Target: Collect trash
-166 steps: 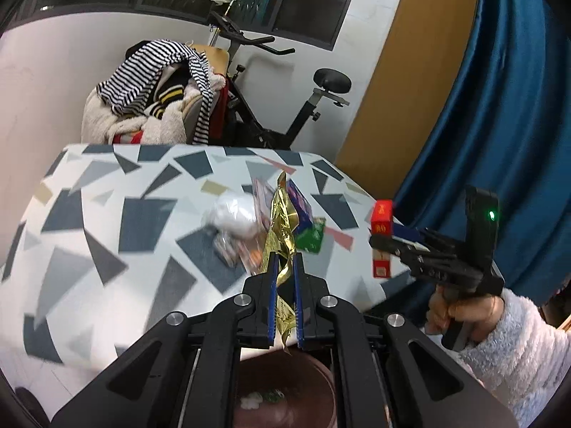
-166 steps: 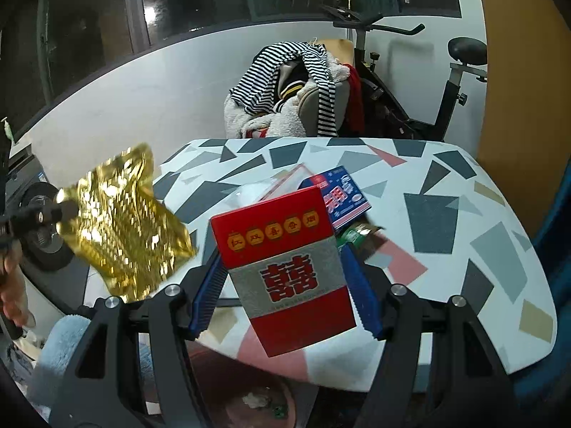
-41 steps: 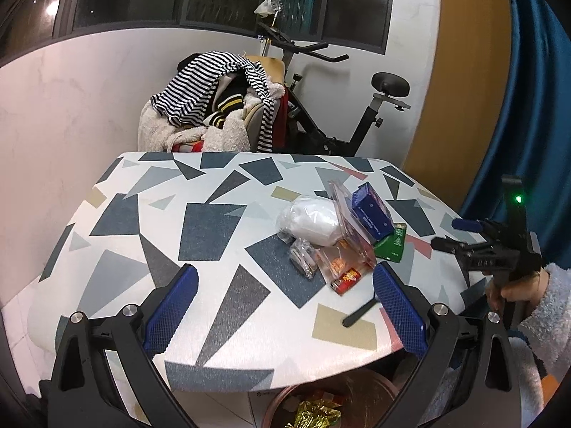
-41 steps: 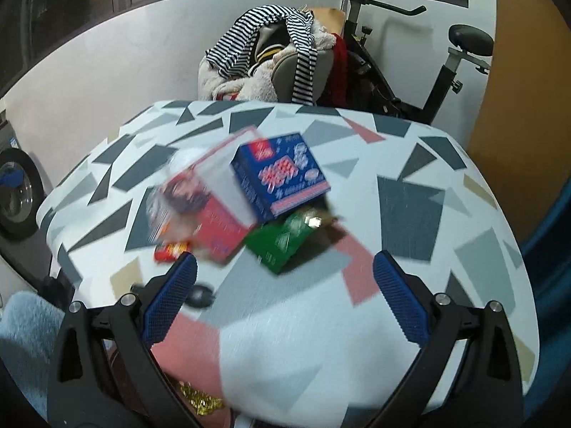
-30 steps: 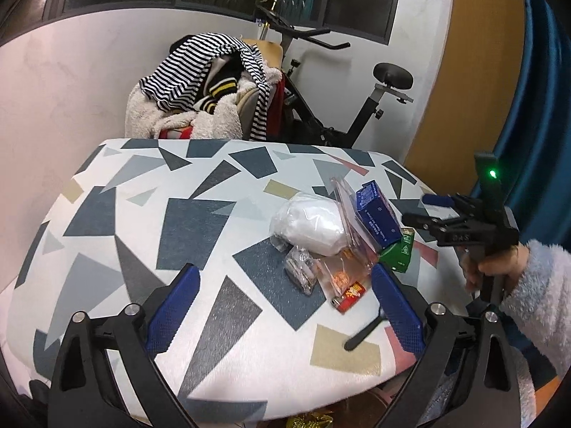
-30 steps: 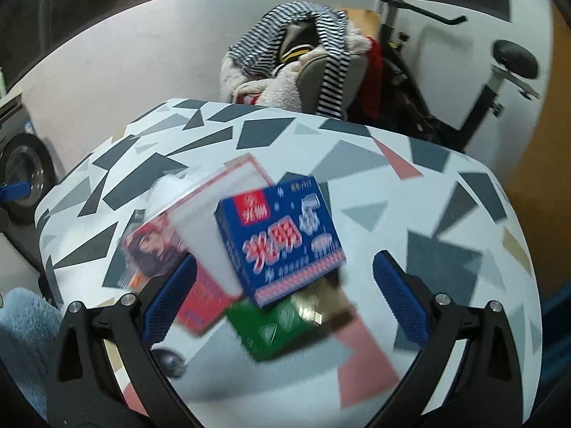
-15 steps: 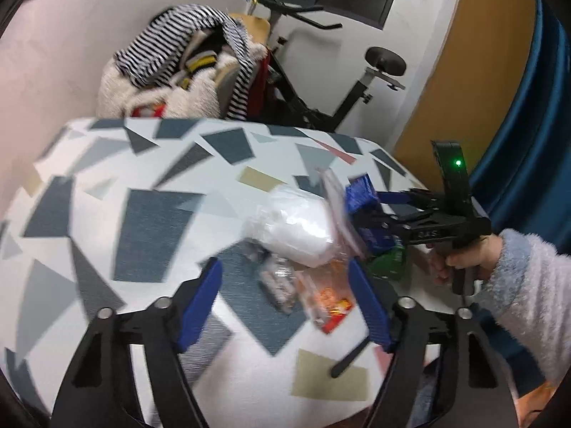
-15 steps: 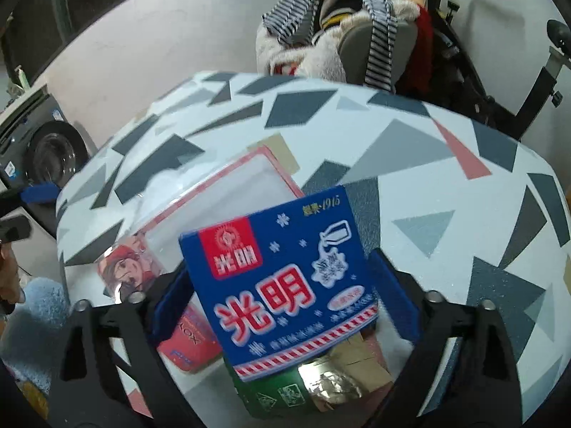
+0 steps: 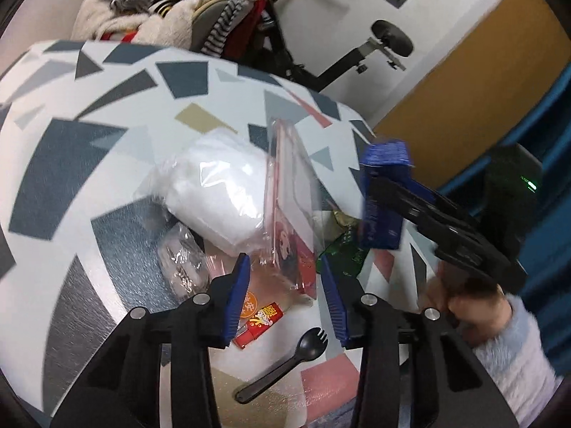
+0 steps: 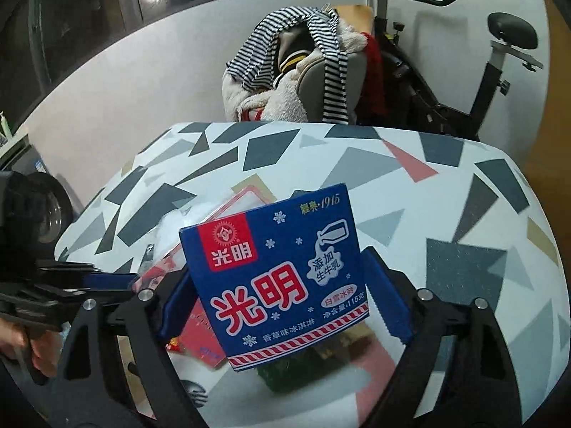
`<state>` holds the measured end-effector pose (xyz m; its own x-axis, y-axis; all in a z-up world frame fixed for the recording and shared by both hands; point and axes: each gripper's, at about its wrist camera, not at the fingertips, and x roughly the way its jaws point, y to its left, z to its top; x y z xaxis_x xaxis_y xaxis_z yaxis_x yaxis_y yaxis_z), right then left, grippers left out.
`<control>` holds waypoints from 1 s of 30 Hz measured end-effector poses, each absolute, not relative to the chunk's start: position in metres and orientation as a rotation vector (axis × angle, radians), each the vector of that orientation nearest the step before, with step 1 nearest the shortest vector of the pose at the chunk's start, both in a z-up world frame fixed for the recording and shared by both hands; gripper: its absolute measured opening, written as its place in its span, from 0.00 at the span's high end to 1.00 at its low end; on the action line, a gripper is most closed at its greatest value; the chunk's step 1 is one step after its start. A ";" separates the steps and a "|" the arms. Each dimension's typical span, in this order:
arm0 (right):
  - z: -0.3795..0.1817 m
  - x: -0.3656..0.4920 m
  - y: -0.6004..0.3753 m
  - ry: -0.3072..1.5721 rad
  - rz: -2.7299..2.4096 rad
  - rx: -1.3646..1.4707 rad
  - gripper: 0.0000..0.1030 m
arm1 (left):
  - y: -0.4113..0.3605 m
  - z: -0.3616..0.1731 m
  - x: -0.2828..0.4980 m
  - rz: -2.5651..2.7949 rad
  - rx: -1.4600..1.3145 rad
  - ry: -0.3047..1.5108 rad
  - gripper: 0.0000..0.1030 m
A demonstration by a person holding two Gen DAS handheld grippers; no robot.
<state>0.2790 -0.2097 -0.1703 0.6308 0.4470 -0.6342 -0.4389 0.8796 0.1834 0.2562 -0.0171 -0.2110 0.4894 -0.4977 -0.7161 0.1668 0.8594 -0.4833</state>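
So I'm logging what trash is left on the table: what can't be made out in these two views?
- Green packet: right wrist view, mostly hidden behind the blue carton held in the right tool.
- Clear bag: left wrist view, contents blurred.
- Red wrapper: left wrist view, partly covered by the left tool finger.
- Bin: in neither view.

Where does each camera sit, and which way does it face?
Left wrist: on the left tool, facing the clear zip bag on the patterned table; right hand shows.
Right wrist: on the right tool, facing the blue ice cream box it grips.
Shared: box, bag, table.
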 end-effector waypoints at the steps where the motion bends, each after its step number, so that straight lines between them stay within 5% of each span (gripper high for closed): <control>1: -0.169 0.276 -0.213 0.725 0.506 0.027 0.18 | -0.017 -0.215 0.258 -0.400 -0.381 0.990 0.63; 10: -0.158 0.259 -0.227 0.701 0.482 0.071 0.18 | -0.025 -0.215 0.261 -0.434 -0.375 0.957 0.93; 30: -0.106 0.182 -0.227 0.607 0.444 0.068 0.18 | -0.012 -0.077 0.176 -0.535 -0.218 0.654 0.94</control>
